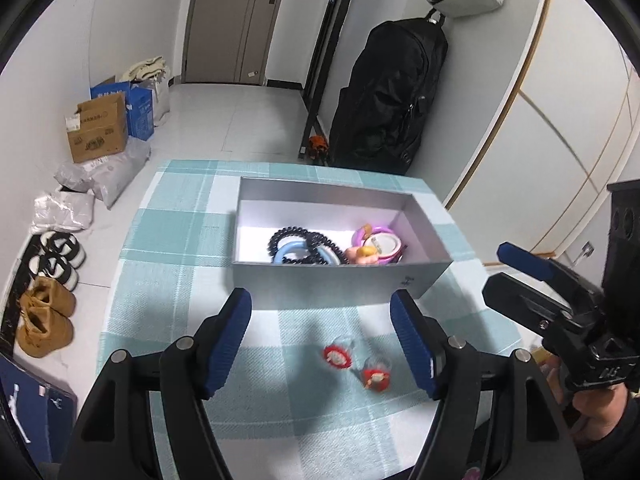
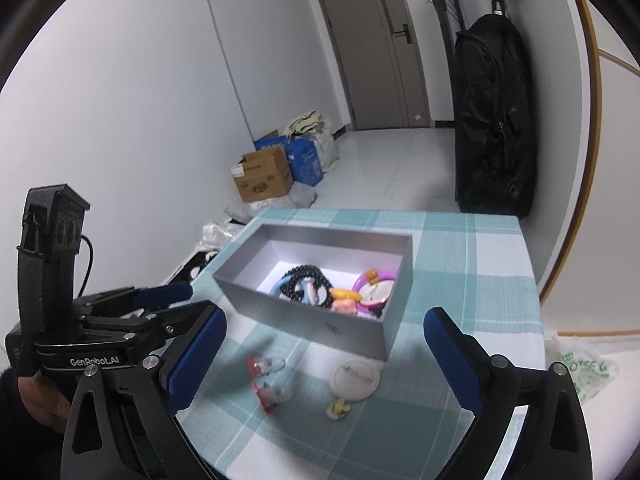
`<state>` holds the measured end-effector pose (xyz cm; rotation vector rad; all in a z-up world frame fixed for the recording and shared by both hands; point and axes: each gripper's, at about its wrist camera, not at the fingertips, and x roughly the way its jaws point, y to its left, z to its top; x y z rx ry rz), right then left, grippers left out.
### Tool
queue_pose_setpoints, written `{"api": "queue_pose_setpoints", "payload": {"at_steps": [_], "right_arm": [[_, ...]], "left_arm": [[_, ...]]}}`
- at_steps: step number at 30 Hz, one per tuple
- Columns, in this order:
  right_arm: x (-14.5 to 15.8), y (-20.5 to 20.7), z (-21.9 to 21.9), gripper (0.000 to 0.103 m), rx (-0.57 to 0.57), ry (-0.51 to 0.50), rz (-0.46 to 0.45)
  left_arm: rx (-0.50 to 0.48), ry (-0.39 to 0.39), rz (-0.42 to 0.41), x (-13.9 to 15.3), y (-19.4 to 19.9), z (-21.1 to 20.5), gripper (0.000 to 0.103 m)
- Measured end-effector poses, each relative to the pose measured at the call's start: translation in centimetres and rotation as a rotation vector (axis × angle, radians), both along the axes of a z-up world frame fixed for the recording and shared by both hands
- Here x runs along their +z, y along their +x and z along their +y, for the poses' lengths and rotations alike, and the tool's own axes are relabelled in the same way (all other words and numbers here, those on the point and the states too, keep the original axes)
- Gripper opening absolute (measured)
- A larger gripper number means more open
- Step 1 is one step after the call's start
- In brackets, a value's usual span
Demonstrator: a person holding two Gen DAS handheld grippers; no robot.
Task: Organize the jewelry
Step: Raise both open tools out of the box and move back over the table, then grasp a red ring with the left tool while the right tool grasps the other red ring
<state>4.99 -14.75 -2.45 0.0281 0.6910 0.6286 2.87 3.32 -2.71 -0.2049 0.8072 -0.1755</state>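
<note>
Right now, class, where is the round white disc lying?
In the right wrist view, the white disc lies flat on the checked cloth, just in front of the grey box, right of the two red pieces and above a small yellow piece.

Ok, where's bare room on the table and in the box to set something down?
The gray box's left end is bare; its right half is crowded. Cloth left of the box is free. In front, red clips, a white disc and a small charm clutter it.
</note>
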Motion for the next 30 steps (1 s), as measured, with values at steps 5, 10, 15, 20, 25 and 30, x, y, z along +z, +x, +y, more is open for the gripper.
{"api": "queue_pose_setpoints", "payload": {"at_steps": [5,10,15,20,25,30], "right_arm": [[-0.7,-0.8,0.5,0.100,0.028,-0.034,0.015],[-2.3,-1.0,1.3,0.100,0.059,-0.064,0.074],[-3.8,-1.0,2.7,0.100,0.118,-0.088,0.148],[-5.3,-1.2,4.1,0.099,0.172,-0.129,0.189],[-5.9,-1.8,5.1,0.090,0.191,-0.171,0.184],[-6.8,-1.5,5.7,0.066,0.196,-0.197,0.200]], "left_arm": [[0.029,0.001,0.011,-0.5,-0.7,1.0,0.078],[0.061,0.009,0.028,-1.1,-1.0,2.1,0.079],[0.099,0.015,0.047,-1.3,-1.0,3.1,0.079],[0.122,0.031,0.042,-1.3,-1.0,3.3,0.079],[0.159,0.093,0.026,-0.7,-1.4,3.3,0.079],[0.175,0.083,0.014,-0.4,-1.7,4.0,0.079]]}}
